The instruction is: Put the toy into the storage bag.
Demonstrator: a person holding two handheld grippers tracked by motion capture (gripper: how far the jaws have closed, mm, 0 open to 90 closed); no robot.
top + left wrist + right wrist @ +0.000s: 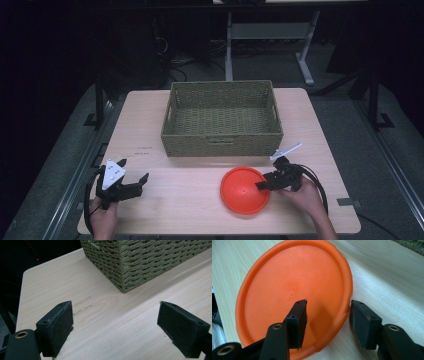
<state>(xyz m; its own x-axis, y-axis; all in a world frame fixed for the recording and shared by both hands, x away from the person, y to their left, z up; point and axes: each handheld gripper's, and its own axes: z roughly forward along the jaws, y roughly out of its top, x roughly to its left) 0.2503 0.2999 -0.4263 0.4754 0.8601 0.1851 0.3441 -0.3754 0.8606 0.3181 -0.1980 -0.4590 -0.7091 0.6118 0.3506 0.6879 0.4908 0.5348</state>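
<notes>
While flat on table [200,200], orange disc [243,190] straddled by right tongs [264,185].

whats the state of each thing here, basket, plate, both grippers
basket: upright, empty, at the table's far middle
orange plate: on the table, its right rim between the right gripper's jaws
right gripper: open, straddling the plate's rim
left gripper: open, holding nothing, over bare table
</notes>
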